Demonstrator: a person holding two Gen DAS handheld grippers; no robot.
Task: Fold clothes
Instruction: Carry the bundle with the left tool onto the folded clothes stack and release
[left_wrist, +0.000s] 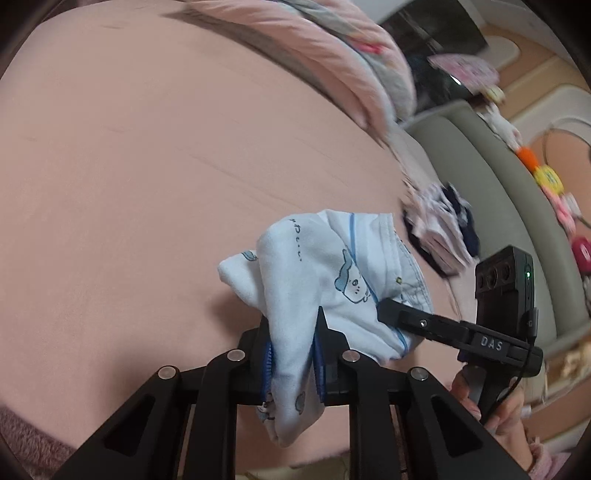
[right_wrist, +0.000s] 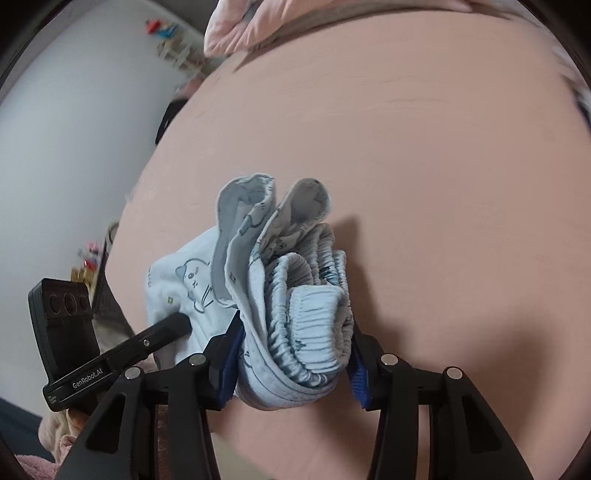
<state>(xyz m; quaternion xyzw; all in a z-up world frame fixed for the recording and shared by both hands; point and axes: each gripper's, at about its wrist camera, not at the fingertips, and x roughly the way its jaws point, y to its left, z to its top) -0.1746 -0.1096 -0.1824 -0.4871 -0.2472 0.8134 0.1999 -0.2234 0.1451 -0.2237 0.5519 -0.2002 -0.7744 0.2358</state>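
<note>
A small light-blue garment (left_wrist: 325, 266) with cartoon prints hangs bunched above the pink bed sheet (left_wrist: 129, 166). My left gripper (left_wrist: 291, 332) is shut on one fold of it, blue pads pressing the cloth. The right gripper's finger (left_wrist: 436, 323) reaches into the garment from the right in the left wrist view. In the right wrist view the garment (right_wrist: 266, 266) shows its gathered elastic waistband, and my right gripper (right_wrist: 295, 332) is shut on that bunched band. The left gripper's finger (right_wrist: 162, 330) touches the cloth from the left.
A pink and grey quilt (left_wrist: 332, 55) lies along the far side of the bed. A folded stack of clothes (left_wrist: 439, 229) sits at the bed's right edge. A grey padded rail (left_wrist: 491, 192) with toys runs on the right. A white wall (right_wrist: 55, 147) is to the left.
</note>
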